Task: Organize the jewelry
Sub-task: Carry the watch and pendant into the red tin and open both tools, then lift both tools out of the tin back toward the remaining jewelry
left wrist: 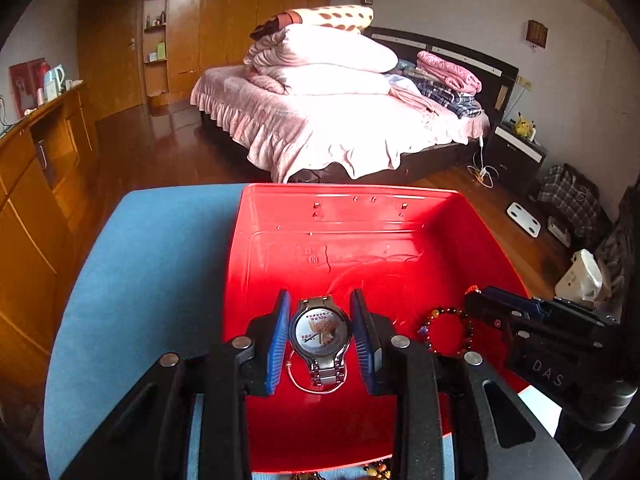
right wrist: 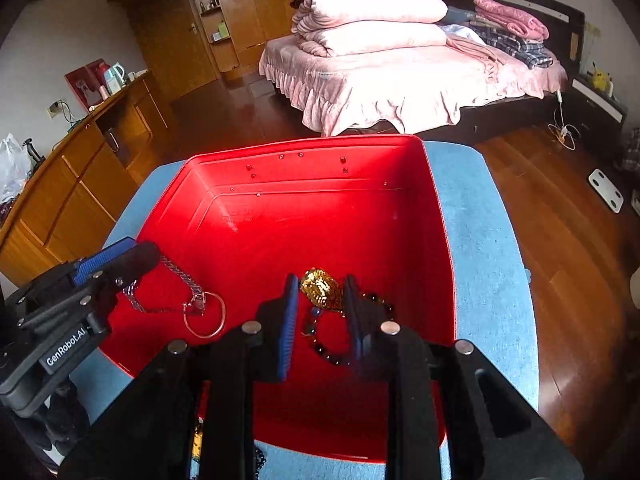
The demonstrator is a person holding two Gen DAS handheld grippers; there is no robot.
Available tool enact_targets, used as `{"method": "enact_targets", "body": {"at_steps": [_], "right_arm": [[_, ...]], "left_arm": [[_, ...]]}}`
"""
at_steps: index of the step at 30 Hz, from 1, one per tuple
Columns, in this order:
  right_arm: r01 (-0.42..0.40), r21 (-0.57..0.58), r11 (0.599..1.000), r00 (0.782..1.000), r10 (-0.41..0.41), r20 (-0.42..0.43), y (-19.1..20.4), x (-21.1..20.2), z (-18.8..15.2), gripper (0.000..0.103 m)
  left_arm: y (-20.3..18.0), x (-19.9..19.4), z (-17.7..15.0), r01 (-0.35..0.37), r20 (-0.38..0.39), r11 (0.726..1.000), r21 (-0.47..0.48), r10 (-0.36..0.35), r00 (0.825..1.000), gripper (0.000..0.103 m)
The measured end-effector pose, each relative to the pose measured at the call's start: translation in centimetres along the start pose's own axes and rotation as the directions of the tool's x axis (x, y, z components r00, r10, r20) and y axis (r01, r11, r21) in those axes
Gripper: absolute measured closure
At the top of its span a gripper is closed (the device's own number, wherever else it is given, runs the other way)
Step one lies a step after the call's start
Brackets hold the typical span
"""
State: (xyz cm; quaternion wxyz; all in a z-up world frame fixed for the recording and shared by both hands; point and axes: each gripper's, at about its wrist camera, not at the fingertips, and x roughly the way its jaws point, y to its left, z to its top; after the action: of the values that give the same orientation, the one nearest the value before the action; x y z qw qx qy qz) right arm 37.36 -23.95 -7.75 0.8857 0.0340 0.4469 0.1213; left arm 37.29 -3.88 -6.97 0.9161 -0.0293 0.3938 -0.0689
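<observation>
Bedroom behind; red tray (left wrist: 400,248) on my blue desk (left wrist: 140,280). Left hand-held gripper (left wrist: 322,338) clamps the wristwatch (left wrist: 320,332). Right hand-held gripper (right wrist: 322,312) grips a gold pendant (right wrist: 322,290) with its bead bracelet (right wrist: 320,344).

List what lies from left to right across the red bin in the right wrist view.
Left gripper holding the watch → thin silver ring → gold sequined piece between the right gripper's fingers → bare right wall of the red bin.

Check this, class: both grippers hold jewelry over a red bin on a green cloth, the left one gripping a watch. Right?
Nearly. The cloth under the red bin is blue, as the left wrist view shows. The left gripper does hold the watch.
</observation>
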Motion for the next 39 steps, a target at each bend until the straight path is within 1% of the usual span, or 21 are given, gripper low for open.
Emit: {"method": "enact_targets", "body": {"at_steps": [4, 7, 8, 9, 10, 11, 14, 17, 19, 20, 21, 24, 28, 30, 31, 33, 36, 38, 39], "right_arm": [[0.000, 0.003, 1.000, 1.000, 0.000, -0.008, -0.3, 0.8, 0.1, 0.081], [0.008, -0.005, 1.000, 1.000, -0.008, -0.008, -0.2, 1.1, 0.0, 0.078], [0.012, -0.008, 1.000, 1.000, -0.012, -0.003, -0.2, 1.1, 0.0, 0.075], [0.009, -0.009, 1.000, 1.000, -0.009, 0.004, -0.2, 1.0, 0.0, 0.071], [0.009, -0.007, 1.000, 1.000, -0.009, 0.013, -0.1, 0.9, 0.0, 0.062], [0.016, -0.008, 1.000, 0.999, -0.016, 0.029, -0.1, 0.5, -0.1, 0.056], [0.033, -0.018, 0.999, 0.998, -0.032, 0.056, 0.0, -0.3, -0.1, 0.055], [0.022, -0.009, 1.000, 0.996, -0.021, 0.084, -0.2, -1.5, -0.6, 0.055], [0.029, -0.008, 1.000, 0.995, -0.028, 0.099, -0.3, -2.3, -1.2, 0.054], [0.027, -0.005, 1.000, 0.994, -0.026, 0.102, -0.3, -2.7, -1.5, 0.054], [0.021, -0.005, 1.000, 0.994, -0.020, 0.108, -0.2, -3.2, -1.9, 0.054], [0.026, -0.007, 1.000, 0.991, -0.025, 0.130, -0.1, -4.9, -3.4, 0.054], [0.011, -0.008, 1.000, 0.988, -0.010, 0.154, 0.2, -7.2, -5.6, 0.054], [0.005, -0.005, 1.000, 0.987, -0.004, 0.159, 0.3, -8.1, -6.8, 0.051], [0.003, -0.004, 1.000, 0.988, -0.002, 0.155, 0.4, -8.4, -7.4, 0.049], [-0.001, -0.003, 1.000, 0.989, 0.001, 0.146, 0.5, -8.8, -8.8, 0.048], [-0.005, -0.011, 1.000, 0.993, 0.006, 0.122, 0.8, -9.1, -10.8, 0.045], [-0.007, -0.008, 1.000, 0.994, 0.008, 0.110, 1.0, -9.3, -12.1, 0.040], [-0.005, -0.008, 1.000, 0.995, 0.006, 0.103, 1.0, -9.4, -12.8, 0.039]], "left_arm": [[0.4, 1.1, -0.2, -0.003, -0.023, 1.000, -0.005, 0.003, 1.000, 0.073], [0.5, 1.6, -0.2, -0.011, -0.036, 1.000, -0.001, 0.011, 0.999, 0.072], [0.6, 1.6, -0.3, -0.017, -0.033, 1.000, -0.002, 0.017, 0.999, 0.069], [0.5, 1.5, -0.3, -0.020, -0.027, 1.000, 0.000, 0.020, 0.999, 0.062], [0.5, 1.2, -0.3, -0.021, -0.019, 1.000, 0.002, 0.021, 1.000, 0.060], [0.6, 0.9, -0.3, -0.021, -0.009, 1.000, 0.004, 0.021, 1.000, 0.055], [0.7, -0.1, -0.3, -0.023, 0.012, 1.000, 0.008, 0.022, 1.000, 0.052], [1.2, -1.5, -0.6, -0.031, 0.039, 1.000, 0.002, 0.031, 0.999, 0.045], [1.5, -2.9, -1.1, -0.047, 0.065, 0.999, 0.007, 0.047, 0.997, 0.043], [1.5, -3.4, -1.3, -0.053, 0.074, 0.999, 0.013, 0.052, 0.996, 0.039], [1.6, -4.0, -1.7, -0.058, 0.083, 0.998, 0.019, 0.056, 0.995, 0.036], [2.1, -6.0, -2.8, -0.067, 0.106, 0.998, 0.014, 0.065, 0.992, 0.035], [2.9, -8.3, -4.8, -0.070, 0.117, 0.998, -0.002, 0.070, 0.991, 0.034], [3.1, -8.9, -5.6, -0.074, 0.115, 0.997, -0.005, 0.074, 0.991, 0.026], [3.2, -9.5, -6.2, -0.071, 0.119, 0.997, -0.006, 0.072, 0.990, 0.024], [3.3, -10.1, -7.1, -0.076, 0.125, 0.997, -0.002, 0.076, 0.989, 0.018], [3.1, -10.8, -8.8, -0.080, 0.124, 0.997, 0.016, 0.078, 0.989, 0.012], [3.0, -11.1, -9.9, -0.083, 0.116, 0.996, 0.024, 0.080, 0.990, 0.010], [2.9, -11.2, -10.6, -0.084, 0.112, 0.996, 0.028, 0.080, 0.990, 0.010]]}}
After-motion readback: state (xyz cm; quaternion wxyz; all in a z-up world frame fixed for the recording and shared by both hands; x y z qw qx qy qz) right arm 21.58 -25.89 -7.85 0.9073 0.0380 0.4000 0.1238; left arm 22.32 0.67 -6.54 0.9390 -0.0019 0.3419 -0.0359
